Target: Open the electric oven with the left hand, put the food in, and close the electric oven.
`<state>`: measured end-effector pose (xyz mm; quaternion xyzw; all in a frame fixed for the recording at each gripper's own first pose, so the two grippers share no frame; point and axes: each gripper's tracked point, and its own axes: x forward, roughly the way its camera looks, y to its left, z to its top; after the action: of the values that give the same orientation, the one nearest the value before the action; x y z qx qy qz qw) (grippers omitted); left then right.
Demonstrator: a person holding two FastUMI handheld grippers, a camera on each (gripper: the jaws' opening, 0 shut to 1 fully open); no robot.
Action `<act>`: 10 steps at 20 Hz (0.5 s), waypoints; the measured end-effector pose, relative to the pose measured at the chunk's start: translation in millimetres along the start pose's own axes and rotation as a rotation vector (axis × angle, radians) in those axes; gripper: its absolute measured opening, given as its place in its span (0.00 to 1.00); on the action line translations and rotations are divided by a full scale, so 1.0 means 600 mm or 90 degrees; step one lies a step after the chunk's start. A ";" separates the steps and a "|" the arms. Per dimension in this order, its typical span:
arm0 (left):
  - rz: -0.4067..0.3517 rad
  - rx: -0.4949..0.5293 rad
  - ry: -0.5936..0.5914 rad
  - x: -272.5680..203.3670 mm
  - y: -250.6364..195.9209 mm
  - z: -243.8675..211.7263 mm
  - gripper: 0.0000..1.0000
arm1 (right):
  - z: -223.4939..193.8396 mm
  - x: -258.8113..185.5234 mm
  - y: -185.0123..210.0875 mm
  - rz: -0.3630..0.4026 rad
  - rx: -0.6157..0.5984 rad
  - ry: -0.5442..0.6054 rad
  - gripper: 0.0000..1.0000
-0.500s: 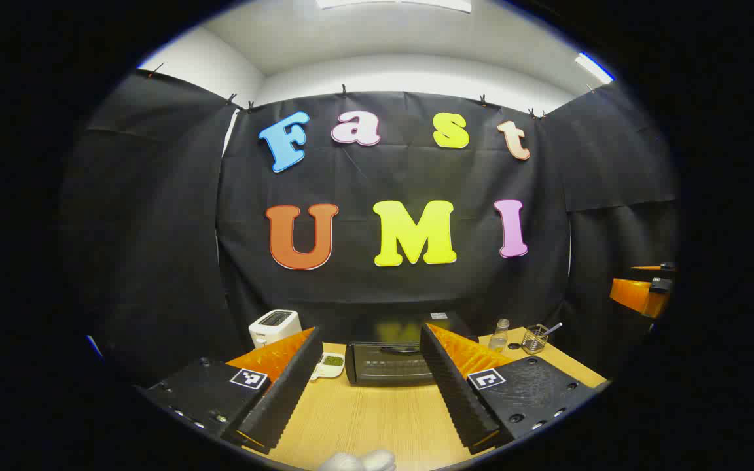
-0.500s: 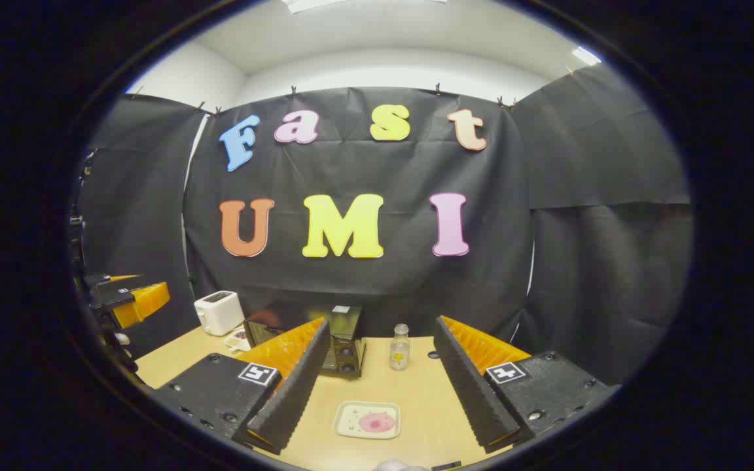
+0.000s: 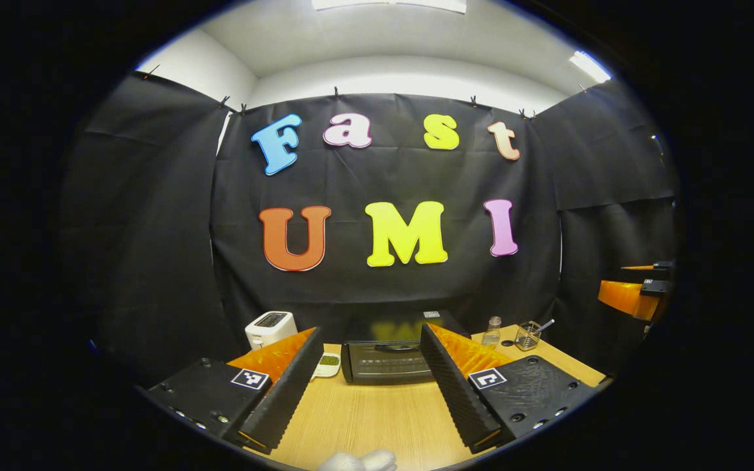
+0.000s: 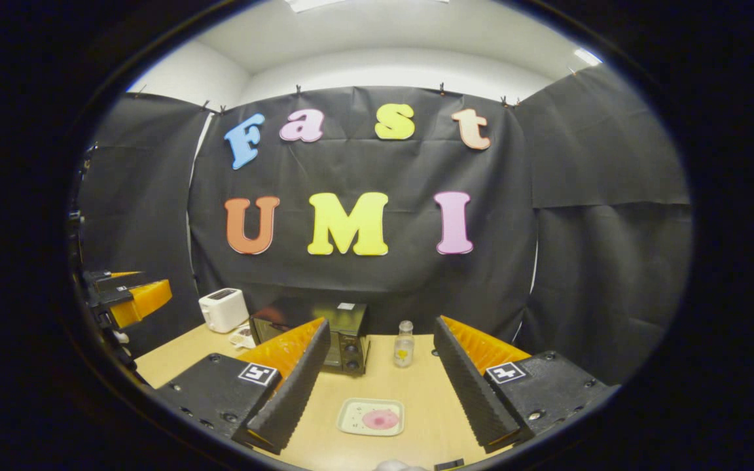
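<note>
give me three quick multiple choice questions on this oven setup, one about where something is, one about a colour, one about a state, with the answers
1. What stands just left of the electric oven on the table in the left gripper view?
A. a kettle
B. the white toaster
C. a frying pan

2. What colour is the food on the tray in the right gripper view?
A. pink
B. blue
C. black

3. How is the oven door?
A. hanging fully open
B. taken off
C. closed, handle up

Answers:
1 B: the toaster sits at the oven's left, with a small dish between them.
2 A: a pink patch lies on the pale tray between the right gripper fingers.
3 C: the door front is flat against the oven, ahead of the open left gripper.
</note>
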<state>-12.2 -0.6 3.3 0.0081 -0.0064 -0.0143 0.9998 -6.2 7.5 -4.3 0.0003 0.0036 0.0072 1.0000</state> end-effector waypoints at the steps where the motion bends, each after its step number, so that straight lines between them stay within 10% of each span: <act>1: -0.001 0.005 0.000 0.002 -0.001 0.000 0.95 | -0.001 0.001 0.000 0.000 0.000 0.001 0.96; 10: -0.025 0.000 -0.009 0.100 -0.058 -0.012 0.95 | -0.020 0.028 -0.034 0.005 0.009 0.030 0.96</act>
<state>46.6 -37.2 -3.7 0.0083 -0.0136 -0.0342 0.9993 10.6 -12.4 -16.4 0.0073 0.0272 0.0113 0.9995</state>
